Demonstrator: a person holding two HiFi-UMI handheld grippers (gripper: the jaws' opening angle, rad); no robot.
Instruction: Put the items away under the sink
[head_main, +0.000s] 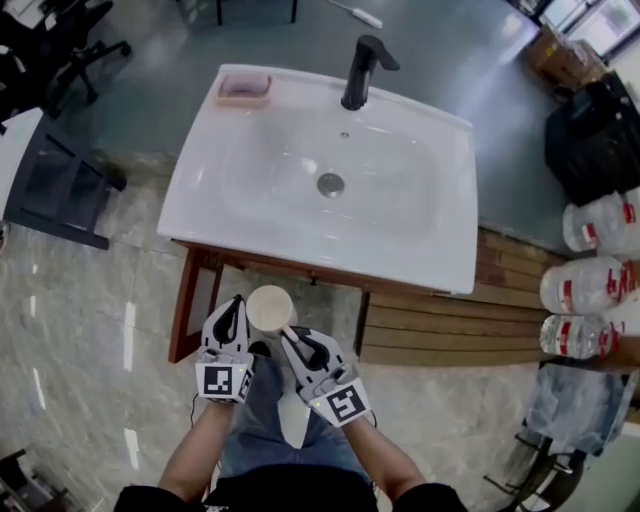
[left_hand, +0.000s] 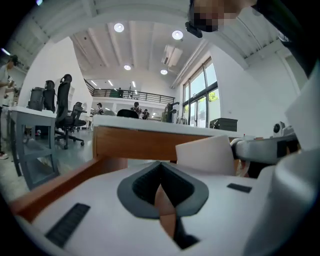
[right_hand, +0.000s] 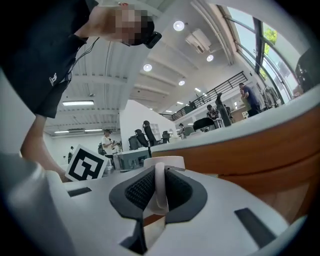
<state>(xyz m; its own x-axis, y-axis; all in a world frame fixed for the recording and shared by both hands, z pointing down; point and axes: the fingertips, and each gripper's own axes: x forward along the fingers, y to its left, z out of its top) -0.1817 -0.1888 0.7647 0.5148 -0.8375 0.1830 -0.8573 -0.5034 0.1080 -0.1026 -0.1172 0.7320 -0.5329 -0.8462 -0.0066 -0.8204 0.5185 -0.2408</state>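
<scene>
Right gripper (head_main: 292, 338) pinches the mug (head_main: 270, 307) by its handle, just before the sink (head_main: 440, 262) front; left gripper (head_main: 232, 312) is pressed together, empty. Mug is not yet stored underneath, I think

The cup (head_main: 270, 307) and sink (head_main: 400, 215) are white, the faucet (head_main: 362, 70) black.

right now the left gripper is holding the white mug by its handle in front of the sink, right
Not the left: the right gripper holds the white mug by its handle in front of the sink, as the right gripper view shows.
</scene>
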